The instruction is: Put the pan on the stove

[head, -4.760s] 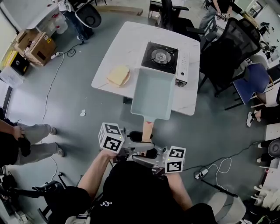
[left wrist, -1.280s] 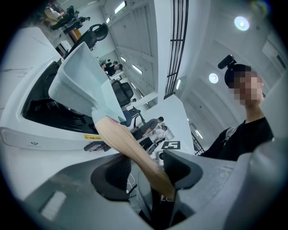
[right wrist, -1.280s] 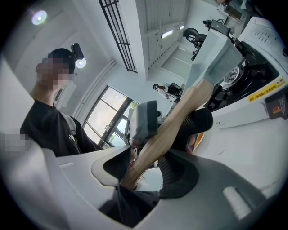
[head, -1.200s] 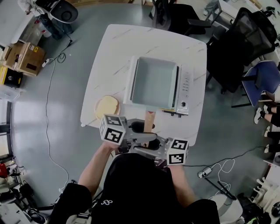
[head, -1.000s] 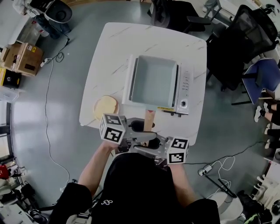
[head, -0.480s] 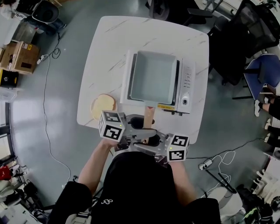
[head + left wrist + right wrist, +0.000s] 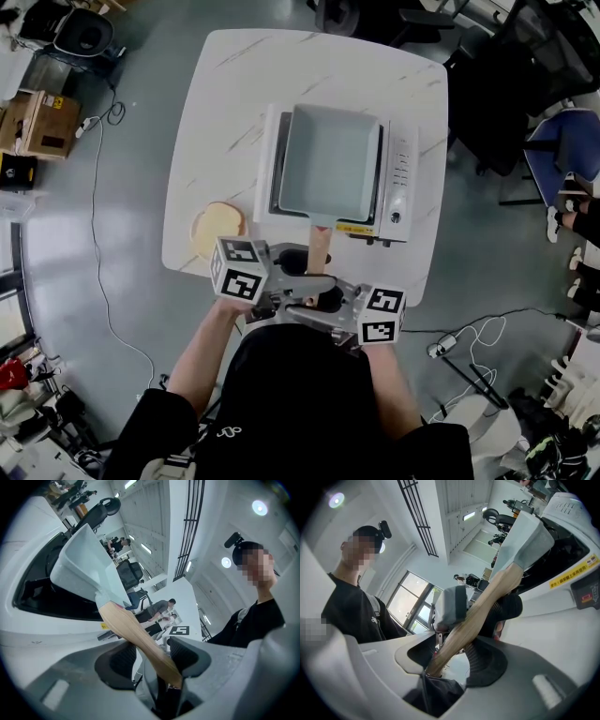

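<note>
**A:** What are we holding, and how?

**B:** We are gripping the wooden handle (image 7: 319, 251) from both sides. The left gripper (image 7: 152, 656) is standing wide, its jaws bearing on the handle's butt end. The right gripper (image 7: 454, 654) is clamping the same handle from the opposite side, set a little narrower.

**A:** And what is changing outward from there?

**B:** A few seconds back we were carrying the pan (image 7: 330, 159) in the air, short of the stove (image 7: 398, 178), with the burner showing bare. Now the pan is covering the burner and lying square within the stove's top, its handle pointing back at us. Over the last second it is hardly shifting against the stove, and neither grip is altering.

**A:** What are we taking that to mean?

**B:** We are judging the placement nearly complete. In the left gripper view the pan's body is sitting just over the stove's dark recess, though we are not seeing whether it is resting fully. We are still owing the release, without dragging the pan. A pale slice (image 7: 218, 223) is lying well apart on the table (image 7: 225, 94).
</note>
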A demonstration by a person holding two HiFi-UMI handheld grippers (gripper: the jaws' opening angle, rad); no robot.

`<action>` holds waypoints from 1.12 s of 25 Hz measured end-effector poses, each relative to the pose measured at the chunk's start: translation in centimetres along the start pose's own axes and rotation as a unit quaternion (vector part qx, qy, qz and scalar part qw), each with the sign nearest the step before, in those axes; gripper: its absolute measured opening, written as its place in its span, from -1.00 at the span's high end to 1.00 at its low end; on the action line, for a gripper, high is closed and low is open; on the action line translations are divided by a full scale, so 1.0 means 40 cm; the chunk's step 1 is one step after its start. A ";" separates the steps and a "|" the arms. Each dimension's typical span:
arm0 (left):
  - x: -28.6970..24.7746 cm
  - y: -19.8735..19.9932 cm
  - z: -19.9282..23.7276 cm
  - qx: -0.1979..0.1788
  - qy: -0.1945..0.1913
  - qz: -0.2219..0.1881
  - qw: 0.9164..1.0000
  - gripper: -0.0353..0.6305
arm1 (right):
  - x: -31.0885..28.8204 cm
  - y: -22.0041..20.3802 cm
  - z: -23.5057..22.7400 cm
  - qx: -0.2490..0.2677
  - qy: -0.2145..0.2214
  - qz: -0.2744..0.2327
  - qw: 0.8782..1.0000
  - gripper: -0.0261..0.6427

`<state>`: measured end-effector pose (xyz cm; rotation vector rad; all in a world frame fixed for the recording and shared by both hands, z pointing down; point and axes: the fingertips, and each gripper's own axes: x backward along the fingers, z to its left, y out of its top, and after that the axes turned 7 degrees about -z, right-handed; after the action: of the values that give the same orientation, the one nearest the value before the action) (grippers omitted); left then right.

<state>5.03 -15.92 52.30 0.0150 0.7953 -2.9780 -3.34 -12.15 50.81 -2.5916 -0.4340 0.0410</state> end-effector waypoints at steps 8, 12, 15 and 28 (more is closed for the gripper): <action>-0.001 -0.001 0.009 0.003 0.002 -0.001 1.000 0.22 | 0.001 0.000 -0.007 -0.001 0.001 0.001 1.000 0.31; -0.002 -0.002 0.012 0.003 0.004 0.000 1.000 0.22 | 0.002 -0.003 -0.012 -0.001 -0.001 0.004 1.000 0.31; -0.003 -0.004 0.015 0.004 0.005 0.001 1.000 0.22 | 0.003 -0.004 -0.015 -0.002 -0.003 0.004 1.000 0.31; 0.004 -0.009 0.015 -0.012 0.016 -0.012 1.000 0.17 | -0.005 -0.010 -0.018 0.009 -0.021 0.004 1.000 0.21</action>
<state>4.87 -15.92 52.99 0.0511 0.8406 -2.9973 -3.55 -12.24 51.63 -2.5791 -0.4359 0.1021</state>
